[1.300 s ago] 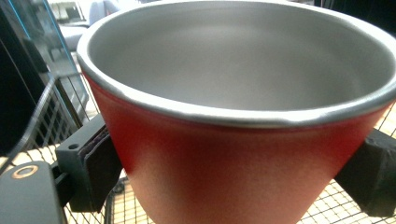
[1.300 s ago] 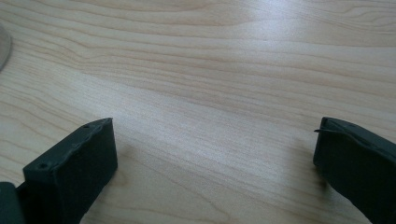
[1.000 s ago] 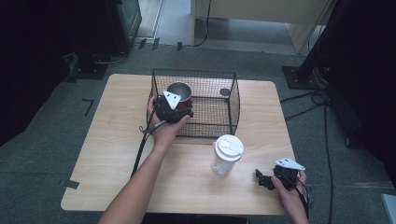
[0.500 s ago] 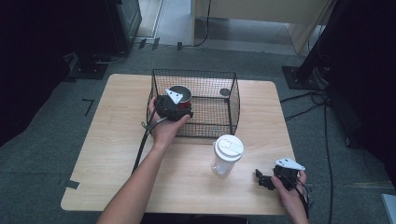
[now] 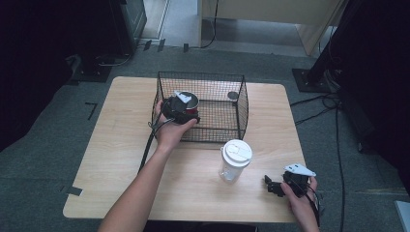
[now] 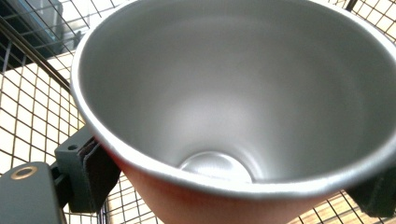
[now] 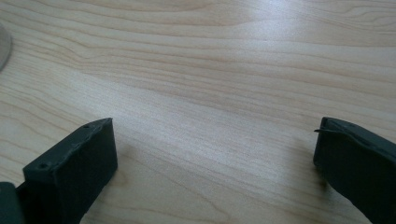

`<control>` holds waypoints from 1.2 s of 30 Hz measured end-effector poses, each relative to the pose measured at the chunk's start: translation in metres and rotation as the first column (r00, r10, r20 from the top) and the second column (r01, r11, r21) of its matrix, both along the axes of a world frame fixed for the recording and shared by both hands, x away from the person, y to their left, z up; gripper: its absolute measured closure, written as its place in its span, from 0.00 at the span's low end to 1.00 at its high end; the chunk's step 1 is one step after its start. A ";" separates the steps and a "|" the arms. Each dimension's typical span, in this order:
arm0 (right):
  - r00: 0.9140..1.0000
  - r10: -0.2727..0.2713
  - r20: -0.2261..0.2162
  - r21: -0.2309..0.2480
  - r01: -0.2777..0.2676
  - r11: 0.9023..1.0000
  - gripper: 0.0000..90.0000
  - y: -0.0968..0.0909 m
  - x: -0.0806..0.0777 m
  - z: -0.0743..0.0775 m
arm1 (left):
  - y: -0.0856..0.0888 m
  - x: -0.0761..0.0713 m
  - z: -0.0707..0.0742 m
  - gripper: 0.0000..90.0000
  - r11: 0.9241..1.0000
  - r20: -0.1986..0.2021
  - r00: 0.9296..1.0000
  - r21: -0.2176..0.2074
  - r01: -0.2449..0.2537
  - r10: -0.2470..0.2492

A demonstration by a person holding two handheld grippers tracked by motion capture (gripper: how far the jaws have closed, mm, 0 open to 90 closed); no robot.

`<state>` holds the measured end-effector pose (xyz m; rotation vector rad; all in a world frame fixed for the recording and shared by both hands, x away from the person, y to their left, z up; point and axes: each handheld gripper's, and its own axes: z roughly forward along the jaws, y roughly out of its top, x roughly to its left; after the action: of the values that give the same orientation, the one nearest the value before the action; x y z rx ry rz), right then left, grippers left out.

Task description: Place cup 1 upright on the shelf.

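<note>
A red cup (image 5: 191, 103) with a bare steel inside (image 6: 233, 88) is tilted at the near-left corner of a black wire basket (image 5: 220, 126). My left gripper (image 5: 181, 110) is shut on the cup, with its pads (image 6: 91, 170) pressed on the red wall just below the rim. In the left gripper view the cup's inside holds nothing, and basket mesh shows behind it. My right gripper (image 5: 272, 186) rests low over the table's near-right corner. It is open, with bare wood between its jaws (image 7: 215, 163).
A clear tumbler with a white lid (image 5: 235, 159) stands on the wooden table (image 5: 116, 145), between the basket and the right gripper. A small dark round thing (image 5: 233, 95) lies in the basket's far-right corner. The left gripper's cable (image 5: 147, 145) trails along the forearm.
The left gripper and the cup have shifted slightly right and down at the basket's left corner. The right gripper has stayed put.
</note>
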<state>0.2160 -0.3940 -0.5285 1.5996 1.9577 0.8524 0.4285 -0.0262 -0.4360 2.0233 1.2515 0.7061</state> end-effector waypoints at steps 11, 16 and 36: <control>1.000 -0.001 0.000 0.000 0.001 1.000 0.00 0.000 0.000 0.000 | 0.003 0.001 0.006 0.07 1.000 -0.035 0.999 -0.004 -0.025 0.025; 1.000 0.000 0.000 0.000 0.000 1.000 0.00 0.000 0.000 0.000 | 0.002 -0.004 0.010 0.06 1.000 -0.038 0.999 0.002 -0.017 0.017; 1.000 0.013 -0.001 0.000 -0.013 1.000 0.00 0.001 0.001 0.000 | 0.011 -0.039 0.047 0.05 0.997 0.099 0.995 -0.074 0.036 -0.028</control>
<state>0.2170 -0.3934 -0.5285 1.5893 1.9703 0.8567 0.3896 -0.0156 -0.3895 1.9201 1.1694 0.7233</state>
